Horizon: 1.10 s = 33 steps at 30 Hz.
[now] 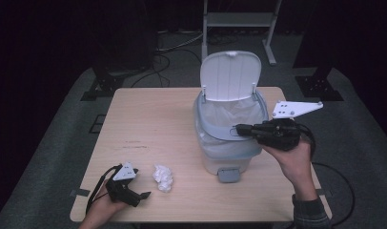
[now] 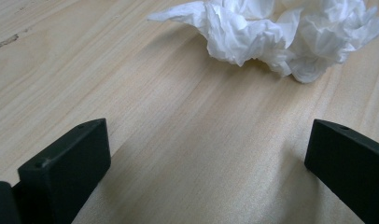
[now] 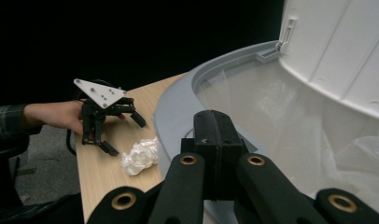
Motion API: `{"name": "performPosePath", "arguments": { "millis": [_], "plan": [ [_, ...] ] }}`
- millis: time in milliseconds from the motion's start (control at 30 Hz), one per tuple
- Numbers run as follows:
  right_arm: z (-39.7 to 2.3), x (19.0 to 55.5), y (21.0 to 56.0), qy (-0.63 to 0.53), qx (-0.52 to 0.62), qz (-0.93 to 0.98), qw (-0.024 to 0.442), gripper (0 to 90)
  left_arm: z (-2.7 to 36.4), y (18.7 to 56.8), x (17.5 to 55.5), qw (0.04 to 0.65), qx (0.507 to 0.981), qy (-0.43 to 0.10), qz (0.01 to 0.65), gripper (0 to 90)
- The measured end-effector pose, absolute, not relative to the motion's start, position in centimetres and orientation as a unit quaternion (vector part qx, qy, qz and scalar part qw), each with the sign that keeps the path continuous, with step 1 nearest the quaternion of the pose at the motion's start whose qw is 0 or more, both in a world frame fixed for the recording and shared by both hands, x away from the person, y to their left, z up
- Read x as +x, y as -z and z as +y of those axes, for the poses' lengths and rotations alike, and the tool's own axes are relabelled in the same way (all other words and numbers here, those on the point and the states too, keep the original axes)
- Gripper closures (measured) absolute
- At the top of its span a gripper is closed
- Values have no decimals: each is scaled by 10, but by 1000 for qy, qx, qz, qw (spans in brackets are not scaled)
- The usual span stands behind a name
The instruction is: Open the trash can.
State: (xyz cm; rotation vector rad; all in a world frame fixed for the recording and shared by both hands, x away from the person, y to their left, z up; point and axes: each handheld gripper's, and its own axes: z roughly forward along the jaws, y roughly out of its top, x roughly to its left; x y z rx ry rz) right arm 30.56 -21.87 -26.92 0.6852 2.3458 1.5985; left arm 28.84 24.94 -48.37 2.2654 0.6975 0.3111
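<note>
**Left jaws apart at the tissue, right jaws together over the bin**

Left gripper (image 1: 143,194) low on the worktop (image 1: 148,124) at 7 o'clock, jaws wide apart, nothing between them. Crumpled tissue (image 1: 163,177) lies just beside it toward 3 o'clock, not touched; in the left gripper view it sits beyond the jaw tips (image 2: 281,37). Right gripper (image 1: 239,129) at 3 o'clock, jaws together, empty, tips over the rim of the bin (image 1: 228,157). Bin lid (image 1: 230,75) stands upright; a clear liner (image 3: 281,116) lines the inside.
</note>
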Motion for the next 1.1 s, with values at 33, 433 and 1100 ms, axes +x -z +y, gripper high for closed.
{"name": "performPosePath", "arguments": {
  "millis": [33, 433, 1100],
  "plan": [
    [-219, 305, 269, -543, 235, 798, 113, 900, 249, 484, 288, 367, 882, -121, 272, 0],
    [-231, 288, 258, -554, 236, 786, 137, 843, 249, 484, 288, 367, 881, -122, 271, 0],
    [-268, 274, 272, -534, 304, 773, 162, 475, 249, 484, 288, 367, 881, -122, 272, 0]
  ]
}}
